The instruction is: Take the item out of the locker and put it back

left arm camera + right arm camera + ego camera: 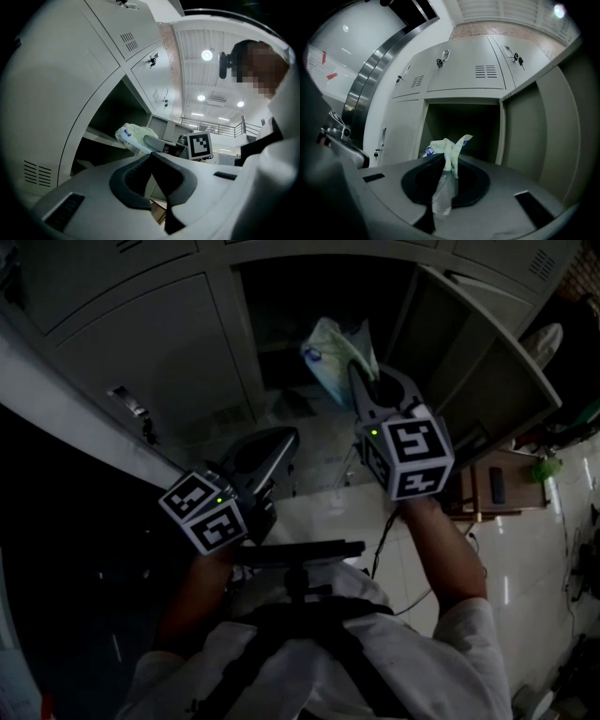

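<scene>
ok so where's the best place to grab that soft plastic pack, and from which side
By its flat end flap, coming from the room side, opposite the open locker. The pack has a puffy, wide body, while the flap is thin film that fits between nearly closed jaws. The right hand-held gripper pinches it there now, with the body pointing toward the compartment.

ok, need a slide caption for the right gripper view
Right gripper shut on a pale plastic packet, held in front of the open locker compartment.

A thin shelf (98, 137) crosses the open locker (461, 99). Nearby, a low wooden bench (520, 474) on the glossy tiled floor (525, 568) carries a dark flat item (497, 485).
</scene>
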Available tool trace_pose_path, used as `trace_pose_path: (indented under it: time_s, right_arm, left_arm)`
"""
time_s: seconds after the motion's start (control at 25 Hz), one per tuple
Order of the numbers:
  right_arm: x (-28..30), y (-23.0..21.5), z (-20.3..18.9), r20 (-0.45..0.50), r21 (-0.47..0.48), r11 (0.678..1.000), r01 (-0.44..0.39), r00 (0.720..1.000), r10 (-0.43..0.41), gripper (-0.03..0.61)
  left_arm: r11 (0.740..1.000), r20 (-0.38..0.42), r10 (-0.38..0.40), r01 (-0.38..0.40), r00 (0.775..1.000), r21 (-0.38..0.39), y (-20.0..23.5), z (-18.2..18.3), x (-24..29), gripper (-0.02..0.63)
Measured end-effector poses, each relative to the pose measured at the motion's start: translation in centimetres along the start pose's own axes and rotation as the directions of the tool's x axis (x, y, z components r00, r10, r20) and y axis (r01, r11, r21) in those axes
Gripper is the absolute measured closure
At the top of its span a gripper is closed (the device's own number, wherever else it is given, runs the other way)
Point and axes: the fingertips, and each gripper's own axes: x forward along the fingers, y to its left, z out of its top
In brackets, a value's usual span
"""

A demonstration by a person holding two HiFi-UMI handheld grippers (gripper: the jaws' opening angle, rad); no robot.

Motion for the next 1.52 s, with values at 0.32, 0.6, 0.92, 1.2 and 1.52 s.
trace_pose_path:
  time_s: [0.32,0.6,0.92,1.2,1.52]
  right_arm:
    - [-1.7,0.5,-2.2,-0.024,0.037,0.999,-0.001,1.000,0.002,0.557]
    - [-3.2,1.2,-3.4,-0.034,0.067,0.998,-0.007,0.999,0.009,0.558]
    - [-5.0,2.1,-4.9,-0.058,0.084,0.996,-0.008,0.998,0.013,0.558]
    - [-6.0,2.2,-7.2,-0.083,0.140,0.990,-0.008,0.996,0.020,0.559]
    - [-7.4,2.7,-10.1,-0.139,0.204,0.979,0.011,0.990,0.018,0.560]
  left_arm:
    - [0.999,-0.013,0.005,-0.005,1.000,-0.031,0.1,-1.1,-0.7,0.612]
    - [0.999,-0.015,0.013,-0.014,1.000,-0.034,-0.1,-1.8,-0.8,0.612]
    - [0.997,-0.029,0.027,-0.029,0.999,-0.075,0.4,-3.4,-1.6,0.612]
    - [0.995,-0.037,0.042,-0.045,0.998,-0.084,0.9,-4.2,-2.5,0.612]
    - [0.993,-0.064,0.049,-0.056,0.997,-0.106,1.0,-5.6,-3.5,0.612]
